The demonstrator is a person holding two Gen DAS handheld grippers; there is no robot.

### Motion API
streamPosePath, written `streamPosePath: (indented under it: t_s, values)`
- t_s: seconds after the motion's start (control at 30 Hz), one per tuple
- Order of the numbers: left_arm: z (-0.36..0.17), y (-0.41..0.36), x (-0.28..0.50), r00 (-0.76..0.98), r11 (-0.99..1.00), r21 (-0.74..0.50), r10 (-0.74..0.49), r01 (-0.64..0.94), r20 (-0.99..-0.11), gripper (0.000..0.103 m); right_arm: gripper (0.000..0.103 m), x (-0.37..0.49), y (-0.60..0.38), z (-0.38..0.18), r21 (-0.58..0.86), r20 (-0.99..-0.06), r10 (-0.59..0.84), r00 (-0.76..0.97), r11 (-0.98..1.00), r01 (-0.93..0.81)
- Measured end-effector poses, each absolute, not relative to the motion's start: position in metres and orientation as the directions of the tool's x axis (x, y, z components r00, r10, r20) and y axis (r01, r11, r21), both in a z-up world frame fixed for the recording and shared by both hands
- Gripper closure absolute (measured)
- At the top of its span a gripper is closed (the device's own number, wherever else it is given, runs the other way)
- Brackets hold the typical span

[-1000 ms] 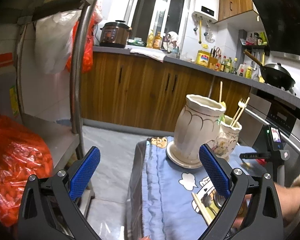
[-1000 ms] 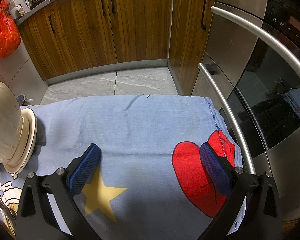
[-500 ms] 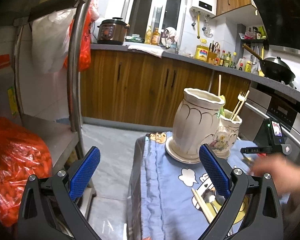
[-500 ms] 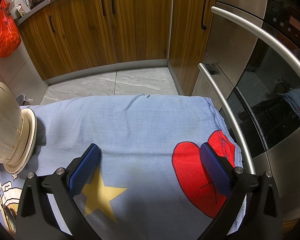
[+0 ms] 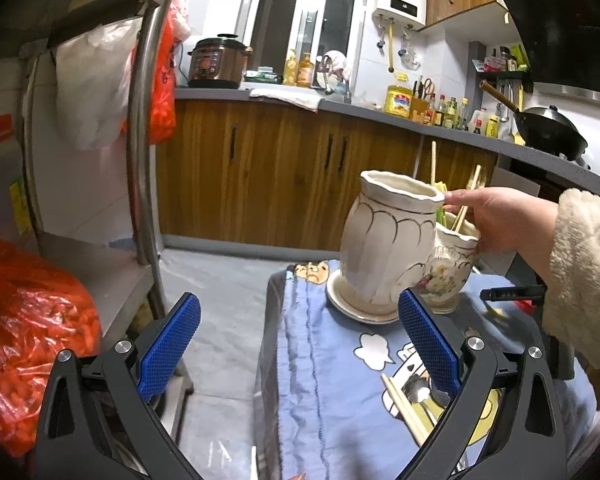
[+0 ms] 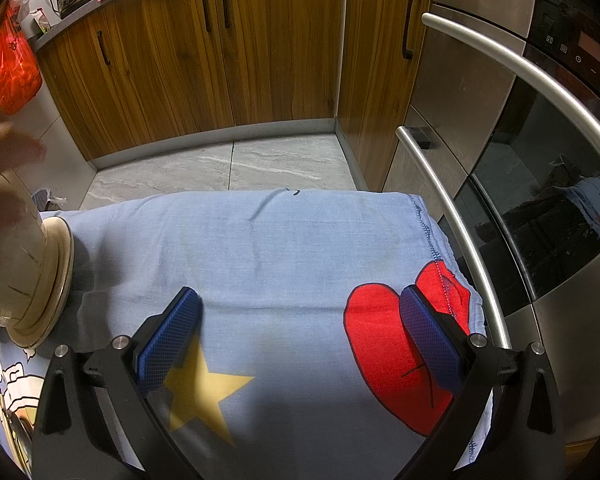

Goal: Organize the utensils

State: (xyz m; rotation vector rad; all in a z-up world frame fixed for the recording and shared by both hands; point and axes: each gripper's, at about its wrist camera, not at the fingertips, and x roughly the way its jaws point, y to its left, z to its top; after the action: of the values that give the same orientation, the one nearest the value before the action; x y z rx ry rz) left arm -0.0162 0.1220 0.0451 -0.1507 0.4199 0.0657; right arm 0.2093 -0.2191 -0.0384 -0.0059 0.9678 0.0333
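Observation:
In the left wrist view, a tall white vase [image 5: 384,244] stands on a saucer [image 5: 340,300] on the blue cloth. Behind it a smaller flowered jar [image 5: 448,276] holds chopsticks and forks [image 5: 466,204]. A bare hand [image 5: 496,216] in a fluffy sleeve reaches to the jar's rim. Loose chopsticks [image 5: 404,408] and a spoon [image 5: 420,392] lie on the cloth by my right fingertip. My left gripper [image 5: 296,346] is open and empty, held above the table's left edge. My right gripper [image 6: 300,334] is open and empty over the cloth; the vase [image 6: 8,264] shows at its left.
A metal shelf rack [image 5: 140,128] with red bags [image 5: 24,320] stands at the left. Wooden cabinets [image 6: 220,60] line the far side. An oven [image 6: 540,200] with steel handles is right of the table. A black phone stand [image 5: 512,292] stands behind the jar.
The bare hand has risen from the table's right side to the rim of the flowered jar. The left gripper's view shifted slightly. The right gripper has not moved.

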Motion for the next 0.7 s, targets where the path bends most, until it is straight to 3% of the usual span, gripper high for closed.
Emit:
streamPosePath:
  t_s: [0.7]
  values:
    - [0.0451,0.1189,-0.0154,0.911,0.988,-0.12,0.037,-0.094,-0.41,0.005,0.004,0.209,-0.2191,-0.0383,0.01,-0.824,0.026,0.567,0.999,-0.031]
